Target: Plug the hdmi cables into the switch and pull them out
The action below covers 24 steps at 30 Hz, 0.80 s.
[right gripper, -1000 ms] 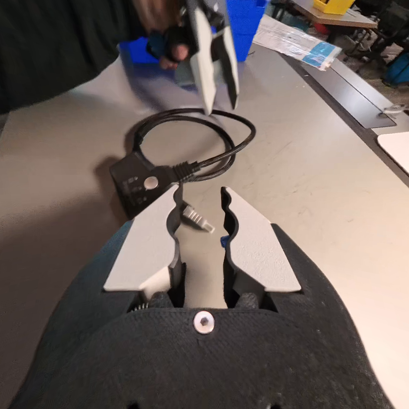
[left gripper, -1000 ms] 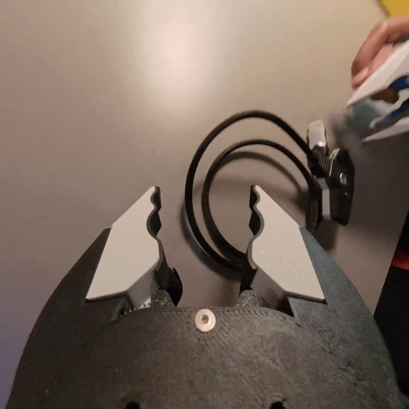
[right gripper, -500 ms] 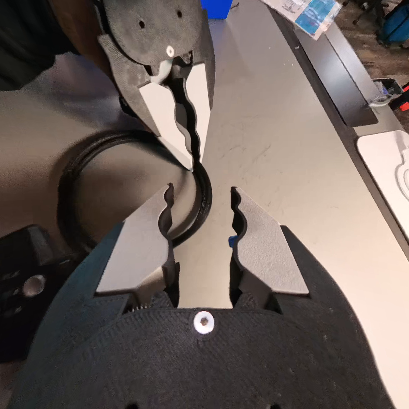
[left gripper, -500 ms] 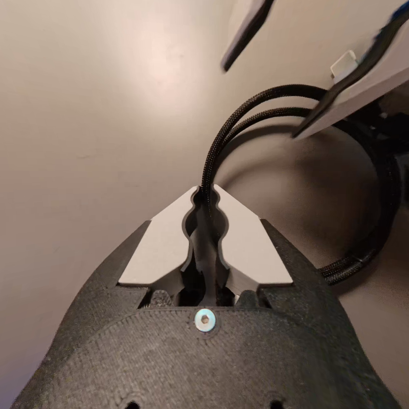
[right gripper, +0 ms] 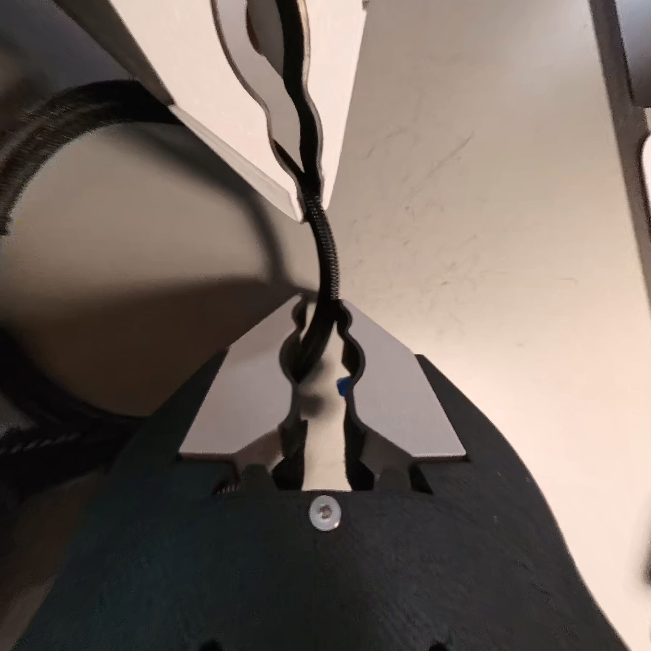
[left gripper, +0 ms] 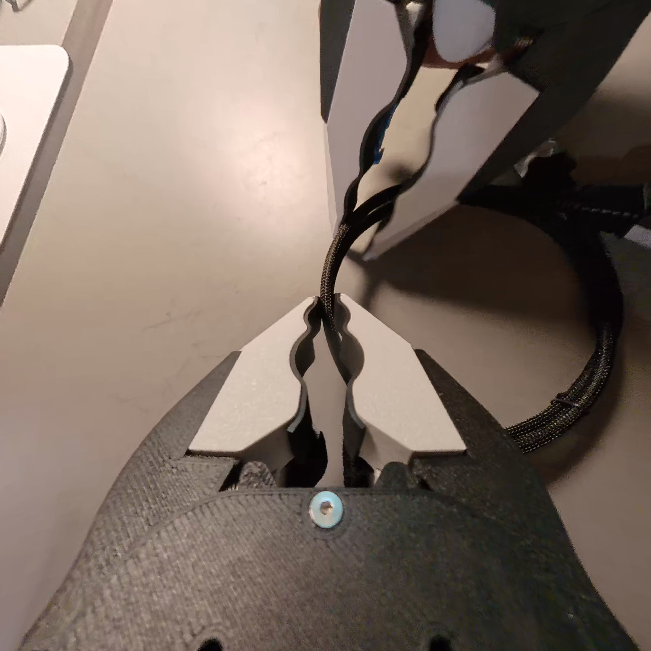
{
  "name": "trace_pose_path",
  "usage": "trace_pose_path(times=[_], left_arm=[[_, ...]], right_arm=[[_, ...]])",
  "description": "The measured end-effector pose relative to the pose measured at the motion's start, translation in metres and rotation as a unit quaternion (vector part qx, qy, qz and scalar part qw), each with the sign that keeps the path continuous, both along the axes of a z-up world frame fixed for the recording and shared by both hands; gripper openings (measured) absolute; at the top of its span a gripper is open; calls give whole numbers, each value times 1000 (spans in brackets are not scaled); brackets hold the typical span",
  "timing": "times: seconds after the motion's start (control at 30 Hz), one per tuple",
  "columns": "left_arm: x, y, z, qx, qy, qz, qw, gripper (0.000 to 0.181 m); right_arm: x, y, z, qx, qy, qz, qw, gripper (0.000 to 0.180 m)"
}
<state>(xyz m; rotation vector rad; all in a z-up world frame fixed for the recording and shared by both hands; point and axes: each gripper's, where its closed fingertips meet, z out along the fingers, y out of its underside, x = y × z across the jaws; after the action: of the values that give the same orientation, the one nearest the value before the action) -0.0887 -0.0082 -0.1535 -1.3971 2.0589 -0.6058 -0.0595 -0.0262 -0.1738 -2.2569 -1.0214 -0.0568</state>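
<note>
The big tan table (left gripper: pixel 176 176) is under my two tongs, and the black braided cable (left gripper: pixel 599 334) curls in a loop on it. My left tongs (left gripper: pixel 327 299) pinch that cable tight at their tips. My right tongs (right gripper: pixel 322 303) pinch it too, just beside the left ones, with a short bit of cable between them.

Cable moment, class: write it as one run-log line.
left gripper: shut on cable | right gripper: shut on cable | grips: close together | rest of cable: looped on table | plugs: not visible
</note>
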Motion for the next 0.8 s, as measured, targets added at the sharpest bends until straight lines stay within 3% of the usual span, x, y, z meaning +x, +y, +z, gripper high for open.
trace_pose_path(times=[0.13,0.23,0.3,0.47,0.67,0.8], left_arm=[[1,-2,3,-31,-24,-8,999,8],[5,4,30,-92,-101,3,991,16],[7,14,51,-132,-161,20,978,21],[5,43,88,-223,-279,77,931,15],[13,63,40,-188,-216,139,948,13],[16,65,21,-161,-172,162,958,11]], right_arm=[[4,1,11,28,-11,-1,1000,7],[18,3,33,63,-4,-25,998,6],[29,-1,53,91,2,-43,995,6],[60,-28,114,168,11,-78,983,6],[112,-74,210,269,-21,-129,954,6],[174,-100,285,340,-60,-192,919,6]])
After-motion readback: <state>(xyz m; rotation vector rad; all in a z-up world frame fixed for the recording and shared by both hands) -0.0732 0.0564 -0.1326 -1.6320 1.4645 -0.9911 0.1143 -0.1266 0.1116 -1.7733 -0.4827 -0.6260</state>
